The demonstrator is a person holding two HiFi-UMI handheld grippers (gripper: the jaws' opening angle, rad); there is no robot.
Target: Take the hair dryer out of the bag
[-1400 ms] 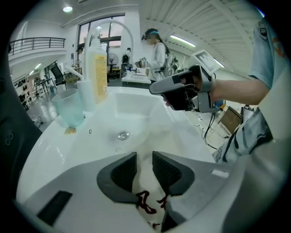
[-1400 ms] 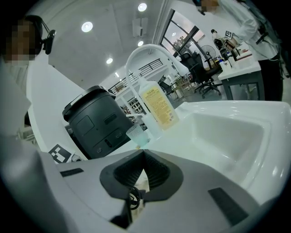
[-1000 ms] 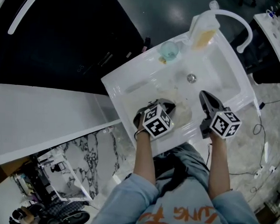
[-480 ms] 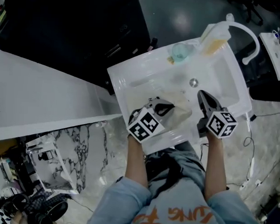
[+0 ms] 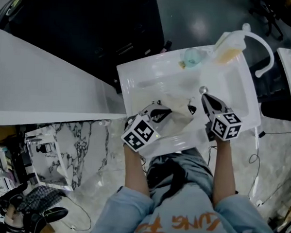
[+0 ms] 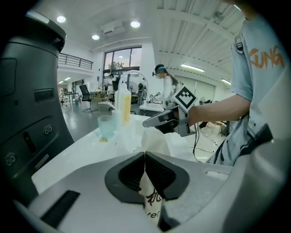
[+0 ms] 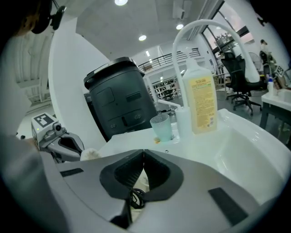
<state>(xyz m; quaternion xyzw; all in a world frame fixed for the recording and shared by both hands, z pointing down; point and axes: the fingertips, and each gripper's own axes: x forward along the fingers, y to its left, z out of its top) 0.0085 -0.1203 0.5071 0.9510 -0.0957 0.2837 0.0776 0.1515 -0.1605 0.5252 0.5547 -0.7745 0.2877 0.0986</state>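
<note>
Sink [image 5: 137,79] white; cup [image 5: 191,56] pale teal; bottle [image 7: 202,107] yellow; bag [image 6: 152,200] cream with black lettering; machine [image 5: 91,28] black.

White moulded washbasin surface [image 5: 137,84] with a sunken bowl.
On its back rim: pale green translucent plastic cup [image 5: 191,56] beside yellow-liquid plastic bottle [image 5: 230,47].

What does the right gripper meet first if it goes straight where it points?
Probably the sink's white rim, just before the pale green cup, as the right gripper tilts slightly down; depth is unclear.
</note>
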